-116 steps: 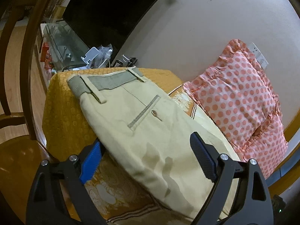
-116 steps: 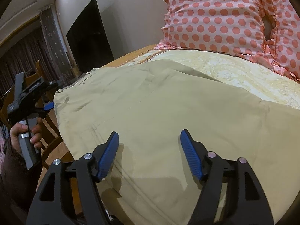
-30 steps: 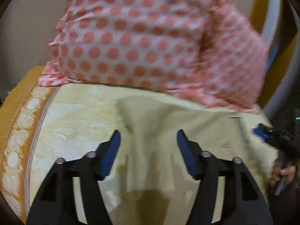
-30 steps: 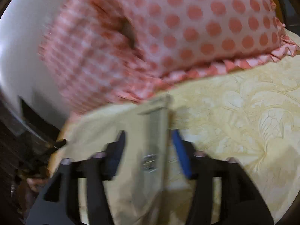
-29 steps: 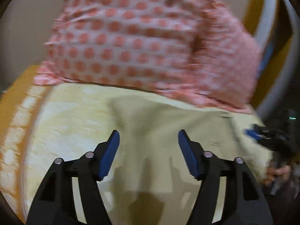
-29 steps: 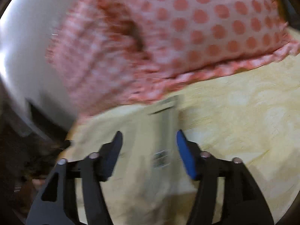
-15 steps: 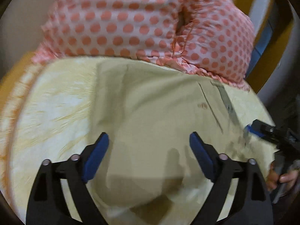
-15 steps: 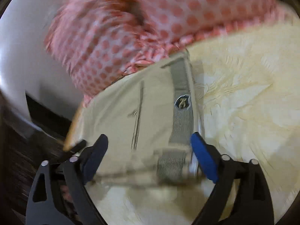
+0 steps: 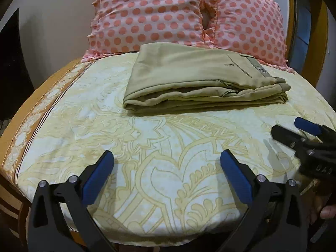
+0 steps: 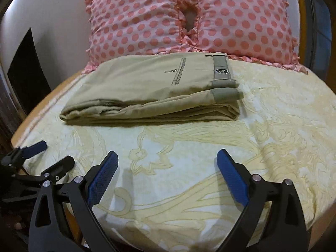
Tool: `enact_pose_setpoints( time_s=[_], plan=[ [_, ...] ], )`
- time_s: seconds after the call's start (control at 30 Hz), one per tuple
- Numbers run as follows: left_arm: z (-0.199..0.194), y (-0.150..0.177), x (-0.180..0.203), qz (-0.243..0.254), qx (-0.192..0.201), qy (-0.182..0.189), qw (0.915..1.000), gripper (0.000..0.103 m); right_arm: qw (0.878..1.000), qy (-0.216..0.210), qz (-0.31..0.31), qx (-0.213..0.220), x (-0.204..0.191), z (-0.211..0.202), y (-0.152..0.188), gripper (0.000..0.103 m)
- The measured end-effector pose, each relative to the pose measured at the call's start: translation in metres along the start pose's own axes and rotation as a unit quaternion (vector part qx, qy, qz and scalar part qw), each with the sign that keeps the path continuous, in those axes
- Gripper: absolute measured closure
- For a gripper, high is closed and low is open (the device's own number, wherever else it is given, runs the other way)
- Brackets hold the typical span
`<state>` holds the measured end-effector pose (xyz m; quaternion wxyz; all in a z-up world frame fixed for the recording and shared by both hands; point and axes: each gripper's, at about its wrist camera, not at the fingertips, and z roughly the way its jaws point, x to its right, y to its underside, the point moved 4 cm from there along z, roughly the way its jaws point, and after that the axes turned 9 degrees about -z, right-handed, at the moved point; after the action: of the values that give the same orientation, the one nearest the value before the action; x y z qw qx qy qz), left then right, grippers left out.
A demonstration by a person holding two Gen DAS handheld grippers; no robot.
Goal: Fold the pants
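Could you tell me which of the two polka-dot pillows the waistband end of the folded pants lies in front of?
The right-hand pillow: the pants' grey waistband sits just below its ruffled edge, while the folded end faces the left-hand pillow.

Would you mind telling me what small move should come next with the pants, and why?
Probably none beyond easing both grippers away. The pants lie folded in a neat stack before the pillows, and the left gripper and right gripper are open and empty, apart from the cloth.
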<state>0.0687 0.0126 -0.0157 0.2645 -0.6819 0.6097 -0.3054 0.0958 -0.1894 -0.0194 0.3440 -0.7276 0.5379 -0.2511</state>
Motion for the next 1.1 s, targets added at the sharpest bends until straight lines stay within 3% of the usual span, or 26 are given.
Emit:
enact_pose_setpoints(
  time_s=[0.1, 0.2, 1.1],
  plan=[
    [-0.002, 0.003, -0.001, -0.001, 0.011, 0.003, 0.9999, 0.002, 0.998, 0.047, -0.033, 0.009, -0.012, 0.002, 0.007, 0.001],
    [-0.002, 0.005, -0.001, -0.003, 0.024, 0.003, 0.9997, 0.002, 0.998, 0.055, -0.02, 0.024, -0.012, 0.002, 0.01, 0.001],
    [-0.002, 0.006, -0.001, -0.007, 0.039, 0.0, 0.9992, 0.002, 0.996, 0.073, -0.01, 0.046, -0.013, -0.002, 0.014, 0.001]
  ],
)
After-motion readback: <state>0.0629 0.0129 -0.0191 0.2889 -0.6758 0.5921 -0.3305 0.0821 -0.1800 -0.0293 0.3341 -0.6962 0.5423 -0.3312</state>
